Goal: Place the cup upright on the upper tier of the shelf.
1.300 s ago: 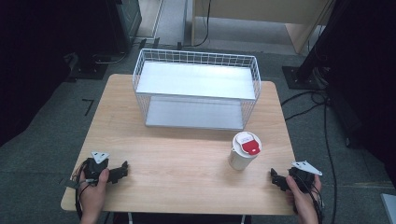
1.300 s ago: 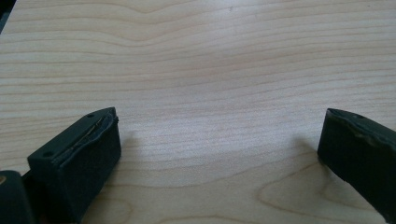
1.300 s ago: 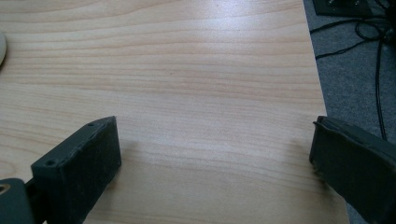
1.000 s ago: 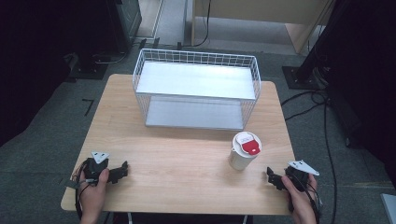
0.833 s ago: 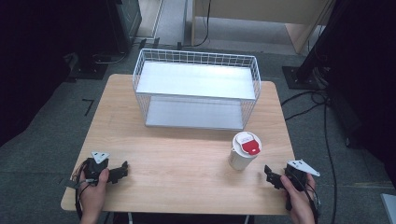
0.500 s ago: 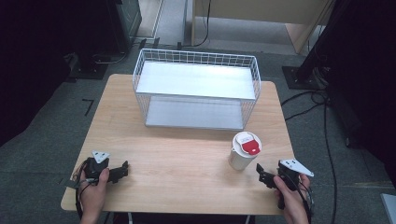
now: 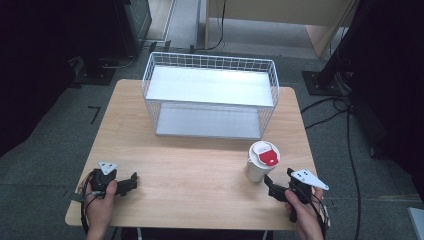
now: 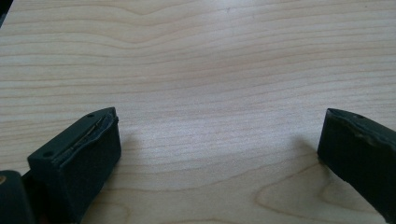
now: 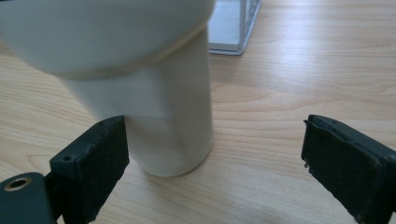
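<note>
We are looking down on a wooden table (image 7: 200, 165) carrying a white wire basket (image 7: 210, 95), our landmark. The basket is sitting toward the far edge, its floor bare. Nearer us than the basket's right corner, a white cup (image 7: 260, 162) with a white lid and red tab is standing upright.

We are seeing the right hand-held gripper (image 7: 280, 185) lying just on the near side of that cup, held by a hand (image 7: 305, 215). In the right gripper view (image 9: 210, 163) its jaws are spread wide, gripping nothing; the cup (image 9: 159, 126) is standing ahead, closer to the left jaw, not clamped.

Well to the near left of the basket, the left hand-held gripper (image 7: 127, 182) is resting near the table's front edge in the other hand (image 7: 100, 205). Its own view (image 8: 219, 140) is showing wide-open jaws over bare wood.
</note>
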`<state>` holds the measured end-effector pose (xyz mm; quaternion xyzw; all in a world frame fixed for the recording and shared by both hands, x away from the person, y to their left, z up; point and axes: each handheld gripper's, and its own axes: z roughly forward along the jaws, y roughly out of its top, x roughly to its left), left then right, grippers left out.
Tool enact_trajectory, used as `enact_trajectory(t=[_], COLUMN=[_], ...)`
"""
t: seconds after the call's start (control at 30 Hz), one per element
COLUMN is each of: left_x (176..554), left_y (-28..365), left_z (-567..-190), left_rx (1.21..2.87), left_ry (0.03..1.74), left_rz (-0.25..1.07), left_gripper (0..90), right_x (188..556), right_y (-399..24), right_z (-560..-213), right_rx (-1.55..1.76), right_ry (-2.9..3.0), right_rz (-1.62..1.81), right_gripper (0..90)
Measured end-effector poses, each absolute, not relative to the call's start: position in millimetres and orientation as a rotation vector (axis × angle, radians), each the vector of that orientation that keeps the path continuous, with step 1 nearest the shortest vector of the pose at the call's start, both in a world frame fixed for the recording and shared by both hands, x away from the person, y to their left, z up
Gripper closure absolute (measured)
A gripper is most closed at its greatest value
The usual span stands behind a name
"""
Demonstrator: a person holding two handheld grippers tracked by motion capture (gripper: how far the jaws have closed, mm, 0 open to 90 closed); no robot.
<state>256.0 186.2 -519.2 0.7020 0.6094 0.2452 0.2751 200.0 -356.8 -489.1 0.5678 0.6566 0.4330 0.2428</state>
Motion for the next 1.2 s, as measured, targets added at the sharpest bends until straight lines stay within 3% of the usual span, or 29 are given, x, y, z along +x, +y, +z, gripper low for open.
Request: enact_trajectory(t=[0.43,1.2], left_x=[256.0,255.9], left_y=[186.2,186.1], left_z=[-519.2,-519.2], left_rx=[1.887,1.886], left_ry=[1.638,1.639], left_rz=[0.659,0.658], left_gripper=[0.0,0.0], right_x=[199.3,213.0], right_y=[-339.3,-317.9], right_z=[-483.8,-487.8], right_rx=[1.474,1.458], right_ry=[1.808,1.704], right_rz=[1.287,1.351], right_gripper=[13.9,10.0])
